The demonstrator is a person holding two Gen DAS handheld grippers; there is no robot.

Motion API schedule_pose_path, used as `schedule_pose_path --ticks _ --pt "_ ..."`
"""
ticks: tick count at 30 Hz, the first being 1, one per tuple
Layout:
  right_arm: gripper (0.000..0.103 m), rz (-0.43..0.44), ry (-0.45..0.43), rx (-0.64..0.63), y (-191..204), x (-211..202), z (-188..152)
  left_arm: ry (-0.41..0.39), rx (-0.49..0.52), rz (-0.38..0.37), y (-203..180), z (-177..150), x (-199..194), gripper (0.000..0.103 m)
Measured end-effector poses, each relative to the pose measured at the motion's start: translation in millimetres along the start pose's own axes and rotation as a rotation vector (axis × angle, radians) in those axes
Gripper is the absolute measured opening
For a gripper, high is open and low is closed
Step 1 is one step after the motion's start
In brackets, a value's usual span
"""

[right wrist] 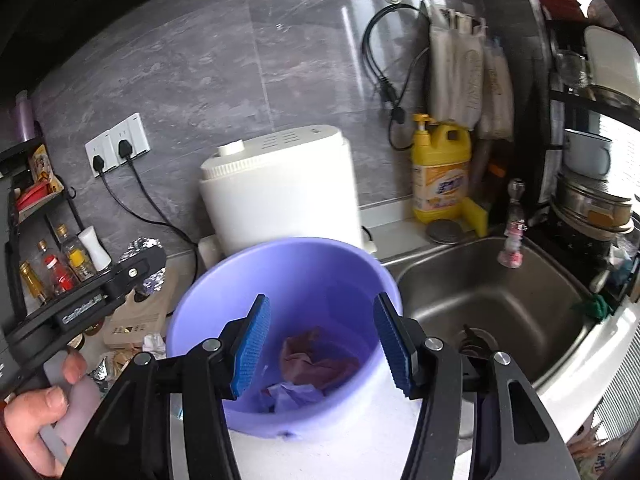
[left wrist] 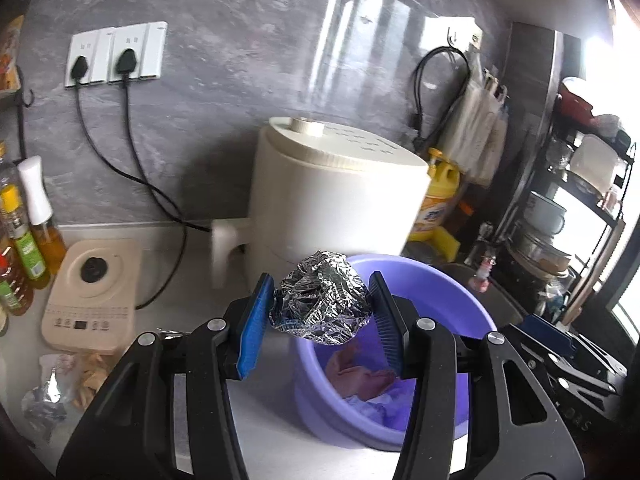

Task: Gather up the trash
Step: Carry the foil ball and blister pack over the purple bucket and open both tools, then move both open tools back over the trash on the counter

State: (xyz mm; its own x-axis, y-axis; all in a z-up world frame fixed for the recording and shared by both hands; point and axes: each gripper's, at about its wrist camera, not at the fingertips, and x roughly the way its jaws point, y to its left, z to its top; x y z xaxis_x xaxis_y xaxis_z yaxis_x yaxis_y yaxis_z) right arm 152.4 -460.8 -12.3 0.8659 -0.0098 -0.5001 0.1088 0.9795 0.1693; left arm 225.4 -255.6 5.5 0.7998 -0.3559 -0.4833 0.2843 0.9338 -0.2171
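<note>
A crumpled ball of aluminium foil [left wrist: 320, 300] sits squeezed between the blue pads of my left gripper [left wrist: 320, 320], held in the air just above the near rim of the purple bucket [left wrist: 424, 280]. In the right wrist view the same foil ball [right wrist: 144, 248] shows at the left behind the left gripper's black body, held by a hand [right wrist: 44, 412]. My right gripper [right wrist: 322, 344] stands open over the mouth of the purple bucket [right wrist: 224, 288] with nothing between its pads. Pinkish crumpled paper [right wrist: 316, 360] and white scraps lie at the bucket's bottom.
A white air fryer [right wrist: 280, 192] stands behind the bucket, a yellow detergent bottle [right wrist: 440, 168] to its right, a steel sink [right wrist: 500, 304] further right. Left are a beige induction cooker [left wrist: 92, 292], oil bottles [left wrist: 28, 232] and more foil and wrappers [left wrist: 60, 380] on the counter.
</note>
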Motion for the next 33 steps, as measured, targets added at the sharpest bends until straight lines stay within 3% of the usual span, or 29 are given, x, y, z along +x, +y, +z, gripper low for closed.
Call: schedule_pose_path --ticks 10,15,23,33 --pt "0.054 -0.032 0.01 0.033 -15 -13 -14 0.063 0.017 -0.055 -24 -9 21 0.051" --pt "0.054 -0.015 0.031 0.038 -8 -6 -16 0.055 -0.014 -0.102 -13 -10 11 0.074" --pt "0.056 0.045 0.029 0.026 21 4 -19 0.035 -0.063 0.034 41 -15 -17 0.08" --pt "0.07 0.146 0.005 -0.002 65 -5 -24 -0.004 -0.079 0.203 86 -20 -67 0.093"
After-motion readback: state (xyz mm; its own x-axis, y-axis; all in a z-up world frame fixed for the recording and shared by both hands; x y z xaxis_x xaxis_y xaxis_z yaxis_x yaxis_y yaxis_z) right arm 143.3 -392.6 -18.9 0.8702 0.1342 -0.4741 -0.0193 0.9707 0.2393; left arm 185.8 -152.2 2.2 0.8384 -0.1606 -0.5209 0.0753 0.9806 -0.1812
